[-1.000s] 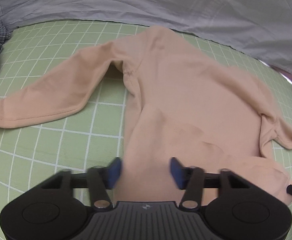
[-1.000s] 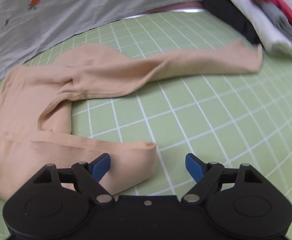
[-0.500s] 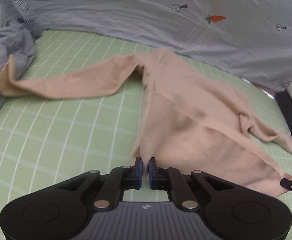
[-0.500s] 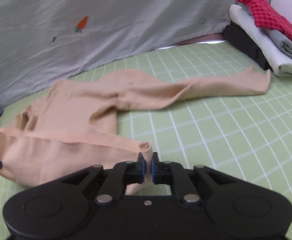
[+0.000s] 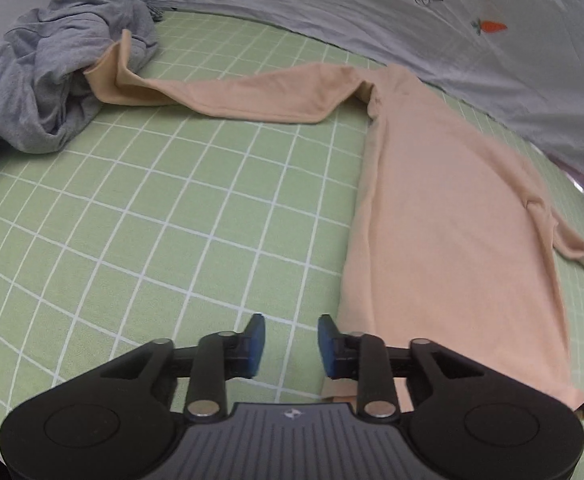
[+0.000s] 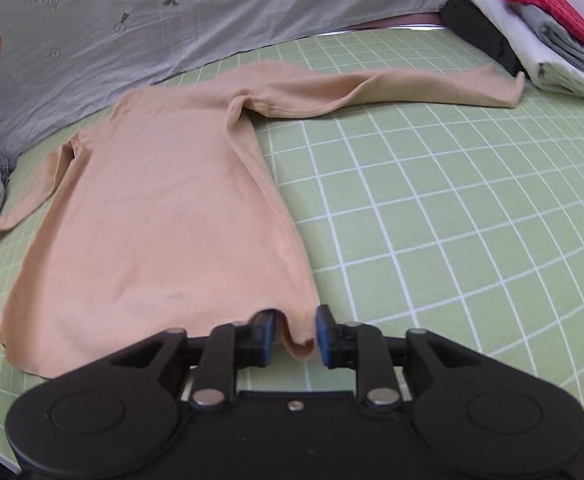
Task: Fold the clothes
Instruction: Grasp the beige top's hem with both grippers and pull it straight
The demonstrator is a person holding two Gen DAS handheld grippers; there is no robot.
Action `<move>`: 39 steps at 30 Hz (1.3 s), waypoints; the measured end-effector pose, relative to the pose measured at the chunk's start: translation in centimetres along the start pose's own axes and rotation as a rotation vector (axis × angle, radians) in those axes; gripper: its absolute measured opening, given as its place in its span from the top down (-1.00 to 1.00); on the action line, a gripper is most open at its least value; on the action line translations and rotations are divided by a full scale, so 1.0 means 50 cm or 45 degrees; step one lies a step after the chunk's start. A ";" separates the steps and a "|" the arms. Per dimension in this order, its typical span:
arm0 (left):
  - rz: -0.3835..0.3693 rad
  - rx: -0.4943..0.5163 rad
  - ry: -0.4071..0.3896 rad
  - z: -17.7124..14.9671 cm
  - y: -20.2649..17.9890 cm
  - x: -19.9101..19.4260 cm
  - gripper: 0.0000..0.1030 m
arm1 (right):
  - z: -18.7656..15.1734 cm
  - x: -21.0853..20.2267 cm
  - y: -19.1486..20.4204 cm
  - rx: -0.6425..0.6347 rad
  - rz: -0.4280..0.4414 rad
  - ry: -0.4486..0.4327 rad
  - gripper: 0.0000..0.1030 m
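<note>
Your left gripper (image 5: 288,338) and right gripper (image 6: 292,336) both gape; the peach long-sleeved top's (image 6: 164,208) upper-left cuff could snag the grey heap (image 5: 48,76).

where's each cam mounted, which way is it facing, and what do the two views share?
Left wrist: on the left gripper, low over the green grid mat, facing the peach shirt and grey clothes pile; only its open fingers show.
Right wrist: on the right gripper, facing the shirt hem and folded stack; its open fingers show.
Shared: shirt, mat, carrot-print sheet.
</note>
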State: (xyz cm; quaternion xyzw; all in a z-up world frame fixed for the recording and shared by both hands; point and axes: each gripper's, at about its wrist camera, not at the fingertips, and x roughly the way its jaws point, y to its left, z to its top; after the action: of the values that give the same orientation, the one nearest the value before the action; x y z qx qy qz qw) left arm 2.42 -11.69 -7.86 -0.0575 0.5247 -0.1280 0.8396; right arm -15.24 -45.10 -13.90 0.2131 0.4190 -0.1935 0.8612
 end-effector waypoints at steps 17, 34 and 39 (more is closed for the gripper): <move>-0.148 0.034 0.088 -0.011 -0.067 0.039 -0.46 | -0.003 0.047 -0.024 0.183 -0.028 0.095 0.05; -0.080 0.065 0.301 -0.112 0.042 0.002 0.98 | -0.079 0.001 0.040 -0.136 -0.171 0.226 0.99; -0.063 0.038 0.190 -0.089 0.032 0.003 0.26 | -0.047 0.000 0.036 -0.140 -0.144 0.162 0.68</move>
State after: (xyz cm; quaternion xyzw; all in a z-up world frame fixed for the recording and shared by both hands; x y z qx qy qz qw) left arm -1.26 -10.02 -10.31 -0.0483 0.5824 -0.1606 0.7954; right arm -15.82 -42.34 -14.85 0.1535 0.4940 -0.2045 0.8310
